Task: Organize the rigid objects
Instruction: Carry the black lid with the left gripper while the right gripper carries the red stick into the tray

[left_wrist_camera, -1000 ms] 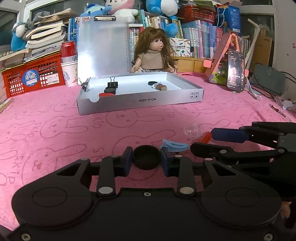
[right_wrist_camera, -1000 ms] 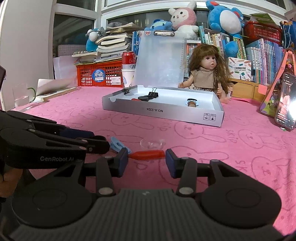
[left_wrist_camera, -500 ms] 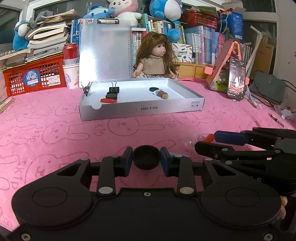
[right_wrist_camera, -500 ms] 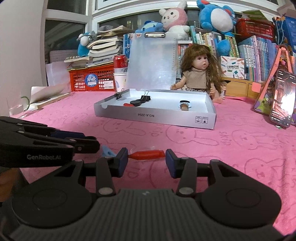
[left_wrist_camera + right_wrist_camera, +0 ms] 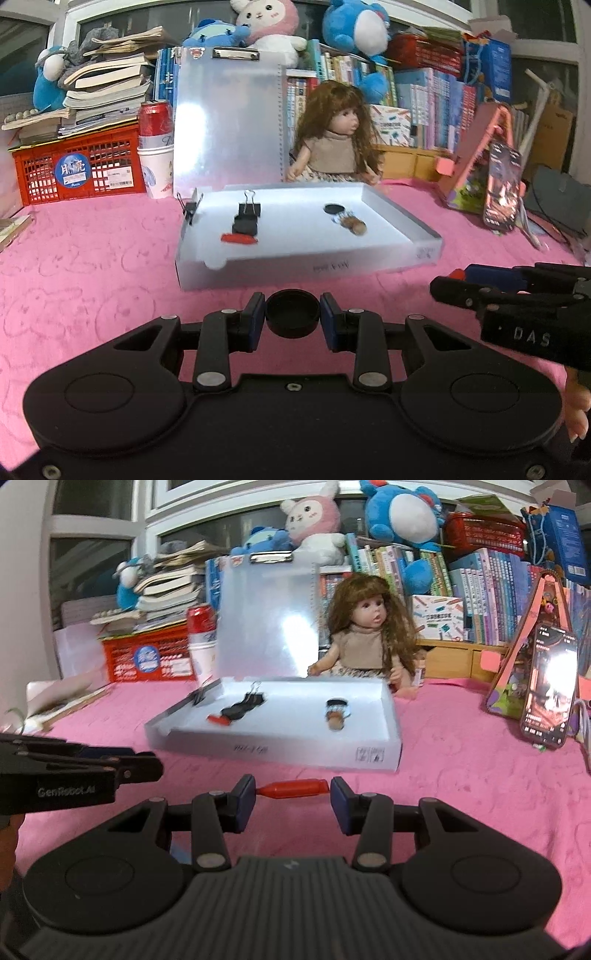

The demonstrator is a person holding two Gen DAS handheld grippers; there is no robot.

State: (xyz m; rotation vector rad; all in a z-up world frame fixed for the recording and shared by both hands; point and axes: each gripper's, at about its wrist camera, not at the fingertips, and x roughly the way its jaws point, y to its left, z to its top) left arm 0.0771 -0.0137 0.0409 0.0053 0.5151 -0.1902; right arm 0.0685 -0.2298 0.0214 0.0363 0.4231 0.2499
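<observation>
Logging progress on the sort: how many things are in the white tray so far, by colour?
In the white tray:
Black: 4 (binder clip on the wall, binder clip inside, black piece, black disc)
Red: 1 (red piece)
Brown: 1 (cork-like stopper)
Total: 6

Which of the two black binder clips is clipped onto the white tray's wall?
The smaller black binder clip on the white tray left wall; the larger black binder clip sits inside.
</observation>
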